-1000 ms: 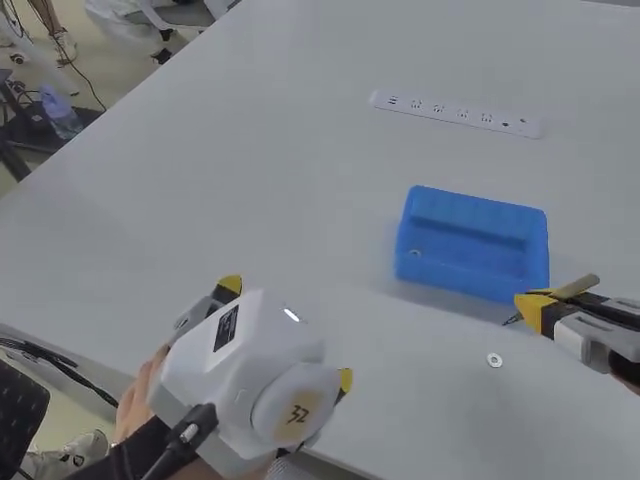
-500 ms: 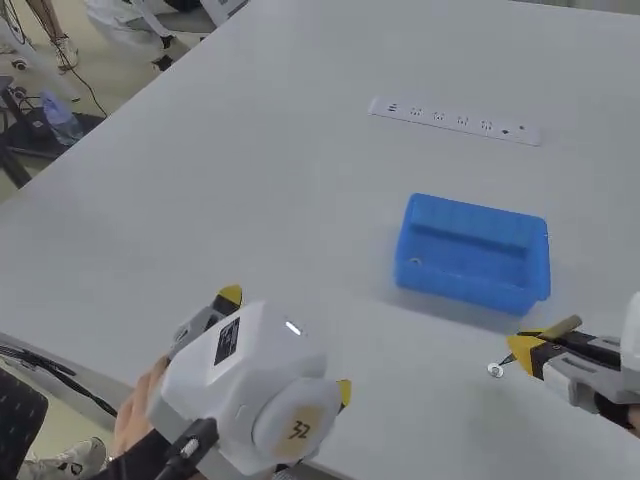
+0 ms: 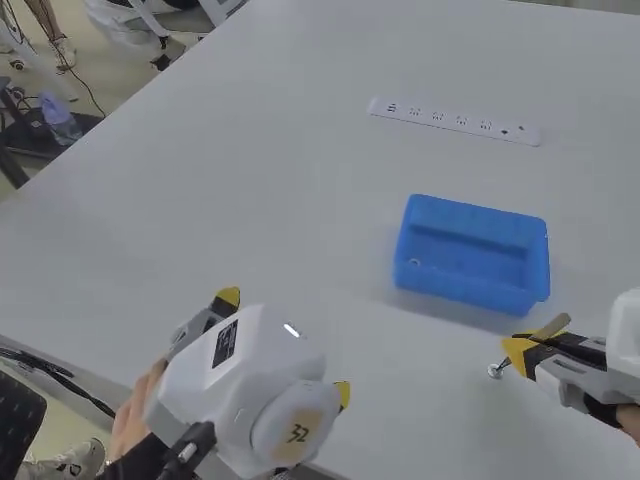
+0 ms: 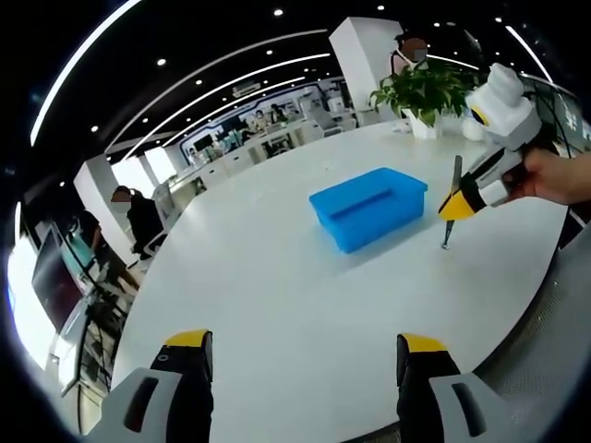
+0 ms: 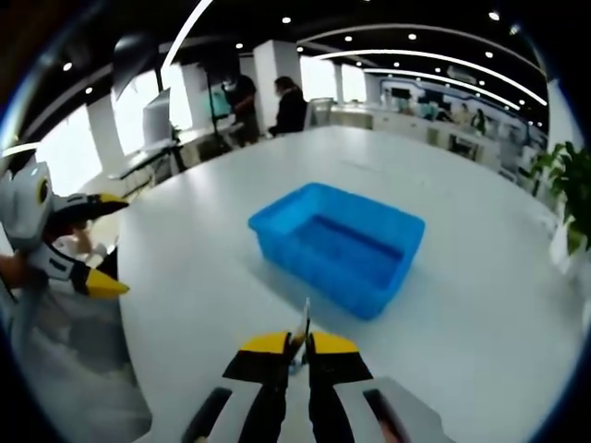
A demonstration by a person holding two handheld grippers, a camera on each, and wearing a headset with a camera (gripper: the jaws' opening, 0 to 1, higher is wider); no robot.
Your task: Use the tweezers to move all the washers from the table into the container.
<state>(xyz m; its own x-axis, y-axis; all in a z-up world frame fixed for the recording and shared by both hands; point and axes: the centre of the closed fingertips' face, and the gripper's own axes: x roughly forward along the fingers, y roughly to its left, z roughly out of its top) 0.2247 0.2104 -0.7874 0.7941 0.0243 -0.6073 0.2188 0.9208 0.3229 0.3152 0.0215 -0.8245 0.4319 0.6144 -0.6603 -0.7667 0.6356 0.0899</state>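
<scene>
A blue container (image 3: 472,250) (image 4: 369,205) (image 5: 337,245) stands on the white table, with one small washer (image 3: 414,263) inside near its left wall. Another washer (image 3: 495,371) lies on the table in front of the container. My right gripper (image 3: 522,352) (image 4: 459,201) (image 5: 294,343) is shut on thin metal tweezers (image 4: 450,208) (image 5: 306,318). The tweezers' tip points down at the washer on the table; whether it touches is too small to tell. My left gripper (image 3: 285,345) (image 4: 305,346) hovers open near the table's near-left edge with nothing between its jaws.
A white power strip (image 3: 455,120) lies beyond the container. The table edge (image 3: 60,345) runs along the lower left, with floor and cables below. A potted plant (image 4: 425,92) stands at the table's far side. People stand in the background.
My right gripper has come down and toward me from beside the container, bringing the tweezers' tip to the washer on the table. The left gripper has barely moved.
</scene>
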